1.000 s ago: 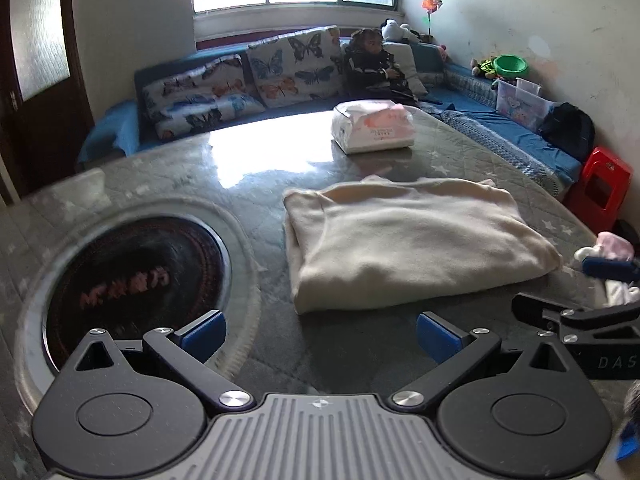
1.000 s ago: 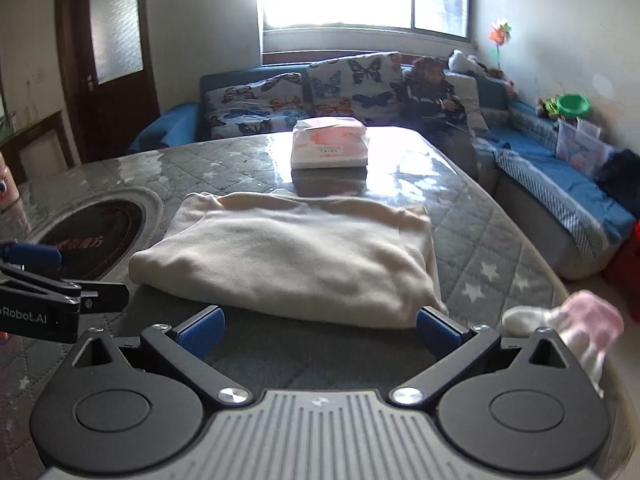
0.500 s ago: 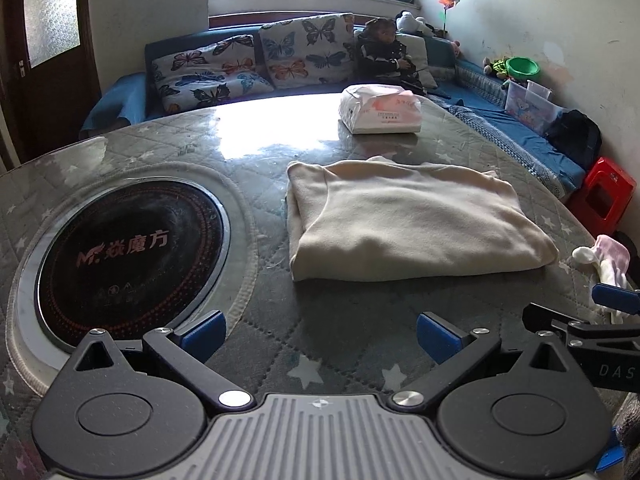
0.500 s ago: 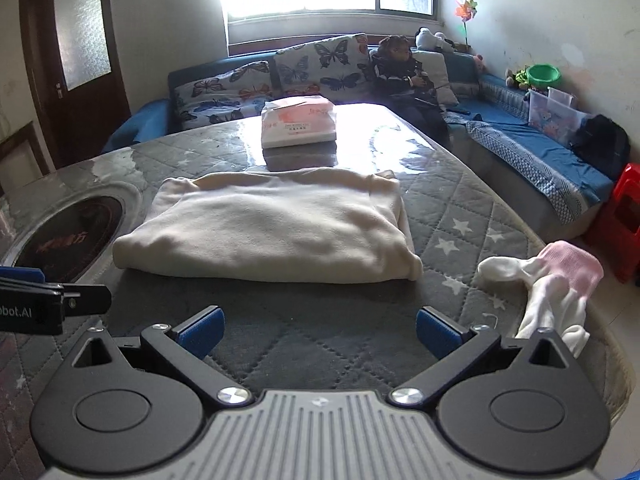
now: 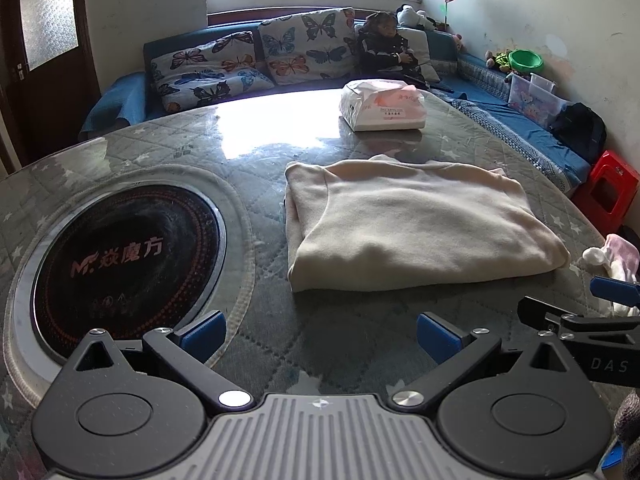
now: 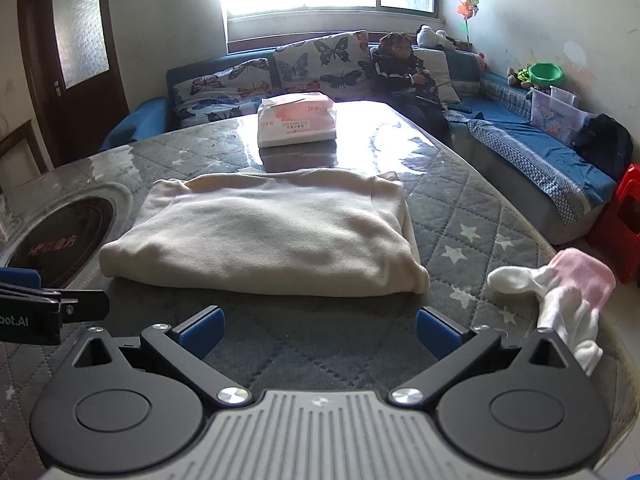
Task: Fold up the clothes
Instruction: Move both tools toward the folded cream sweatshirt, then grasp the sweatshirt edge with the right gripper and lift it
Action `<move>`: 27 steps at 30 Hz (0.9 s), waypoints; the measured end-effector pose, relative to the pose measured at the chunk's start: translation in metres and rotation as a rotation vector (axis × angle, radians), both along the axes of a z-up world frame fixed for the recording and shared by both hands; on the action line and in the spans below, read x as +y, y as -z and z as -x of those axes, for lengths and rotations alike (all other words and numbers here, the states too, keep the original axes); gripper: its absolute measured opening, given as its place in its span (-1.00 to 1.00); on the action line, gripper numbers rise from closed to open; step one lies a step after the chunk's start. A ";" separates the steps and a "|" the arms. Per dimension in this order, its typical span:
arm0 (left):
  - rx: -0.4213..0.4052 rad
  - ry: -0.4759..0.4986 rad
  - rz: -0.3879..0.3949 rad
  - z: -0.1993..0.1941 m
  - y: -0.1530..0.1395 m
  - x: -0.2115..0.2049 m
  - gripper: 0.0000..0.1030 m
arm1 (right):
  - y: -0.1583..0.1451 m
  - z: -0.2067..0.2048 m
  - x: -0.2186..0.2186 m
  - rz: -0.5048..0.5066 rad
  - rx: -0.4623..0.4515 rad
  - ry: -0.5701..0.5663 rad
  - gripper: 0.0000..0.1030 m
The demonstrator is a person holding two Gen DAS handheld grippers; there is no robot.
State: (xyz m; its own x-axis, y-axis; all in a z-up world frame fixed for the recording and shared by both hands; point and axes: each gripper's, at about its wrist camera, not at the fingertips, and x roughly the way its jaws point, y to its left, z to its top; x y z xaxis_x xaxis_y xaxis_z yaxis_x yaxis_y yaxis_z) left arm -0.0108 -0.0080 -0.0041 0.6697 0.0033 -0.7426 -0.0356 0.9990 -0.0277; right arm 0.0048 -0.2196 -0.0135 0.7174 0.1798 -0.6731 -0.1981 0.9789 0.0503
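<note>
- The cream garment (image 5: 412,220) lies already folded into a thick rectangle in the middle of the bench (image 5: 256,152), its long axis running left to right and its rounded fold edge on the near side, facing both tongs.
- The left tongs (image 5: 318,330) are spread wide and empty above the bench; the garment lies ahead of them and somewhat to the right, clear of the tips.
- The right tongs (image 6: 318,328) are likewise spread and empty; the garment sits ahead and slightly left, its near edge just beyond the tips, so they look the nearer of the two.
- A pink-and-white sock (image 6: 560,292) lies at the near right rim of the bench, just beside the right tongs and well apart from the left ones; if it is the next piece, I judge the right hand better placed for it.
- The right view shows the sock whole and draped toward the rim; the left view catches only part of it behind the other tool.
- The left view shows the round black hob (image 5: 120,264) whole, left of the garment; the right view cuts it off.
- A tissue pack (image 6: 298,124) sits at the far side, apart from the garment.
</note>
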 end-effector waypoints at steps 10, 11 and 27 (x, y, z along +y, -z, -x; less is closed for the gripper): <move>0.006 -0.006 -0.027 -0.023 0.000 0.005 1.00 | -0.004 -0.027 0.006 0.006 -0.031 -0.037 0.96; 0.005 -0.007 -0.032 -0.025 0.000 0.007 1.00 | -0.005 -0.031 0.006 0.003 -0.033 -0.041 0.90; 0.037 -0.057 -0.047 -0.049 0.011 0.035 1.00 | -0.001 -0.152 0.035 0.087 -0.048 -0.244 0.29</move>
State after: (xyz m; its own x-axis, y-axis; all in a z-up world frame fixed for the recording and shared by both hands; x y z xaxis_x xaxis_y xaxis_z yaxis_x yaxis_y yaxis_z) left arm 0.0380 0.0274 -0.0155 0.6392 0.0761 -0.7653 -0.0925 0.9955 0.0218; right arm 0.1566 -0.1844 -0.0125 0.6915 0.2943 -0.6597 -0.4290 0.9021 -0.0473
